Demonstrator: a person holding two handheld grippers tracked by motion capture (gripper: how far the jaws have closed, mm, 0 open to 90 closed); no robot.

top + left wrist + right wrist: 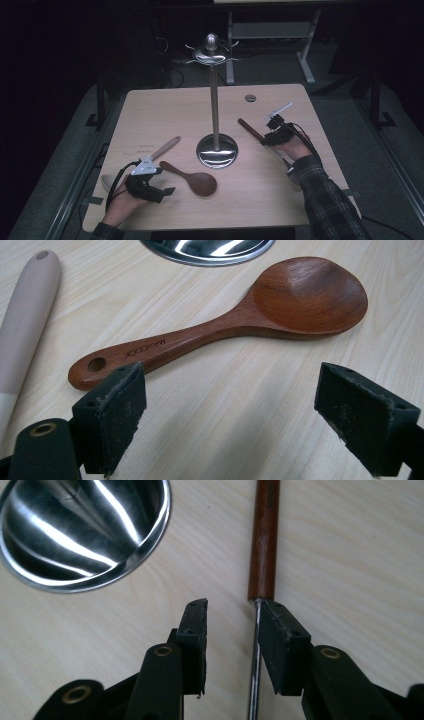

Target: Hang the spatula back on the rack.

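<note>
Nothing hangs on the steel stand (216,95) at the table's (270,200) middle yet, so, at a guess, hanging is all left. The left hand-held gripper (230,415), jaws wide, sits near the wooden spoon (225,325). The right hand-held gripper (232,640), jaws narrow, straddles the metal shank of a wood-handled utensil (264,535) lying right of the stand. A pale-handled utensil (165,149) lies left.

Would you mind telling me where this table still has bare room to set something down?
The far left corner of the table, behind the pale-handled utensil, is bare, as is the near edge between the wooden spoon and the plaid sleeve. The middle is crowded around the steel stand, with tongs on both sides.
</note>
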